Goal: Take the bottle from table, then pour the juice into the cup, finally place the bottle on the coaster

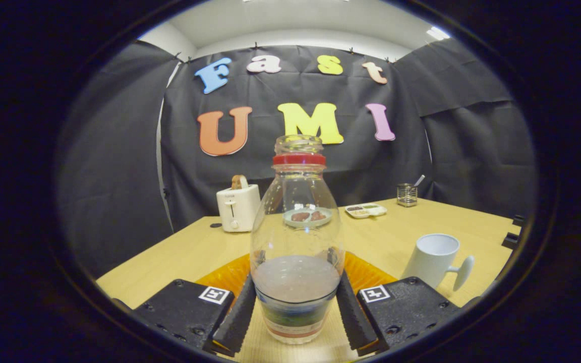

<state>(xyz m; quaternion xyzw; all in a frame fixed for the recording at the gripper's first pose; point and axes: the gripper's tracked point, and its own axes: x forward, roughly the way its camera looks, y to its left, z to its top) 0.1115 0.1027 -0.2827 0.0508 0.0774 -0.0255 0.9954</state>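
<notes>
Gripped low on both sides by the hand-held gripper (pixel 296 307), the bottle (pixel 296 242) stands upright between the two fingers (pixel 236 317), each pressing against its lower body. It is clear, uncapped, with a red ring at the neck and pale juice filling roughly its bottom part. An orange coaster (pixel 225 276) lies on the worktop (pixel 169 257) just behind the bottle's base. Right of the fingers stands a white cup (pixel 434 258), handle pointing right. Farther back sit a white toaster (pixel 238 206), a small plate (pixel 306 217) seen through the bottle, a divided tray (pixel 366 209) and a small holder (pixel 407 194).
</notes>
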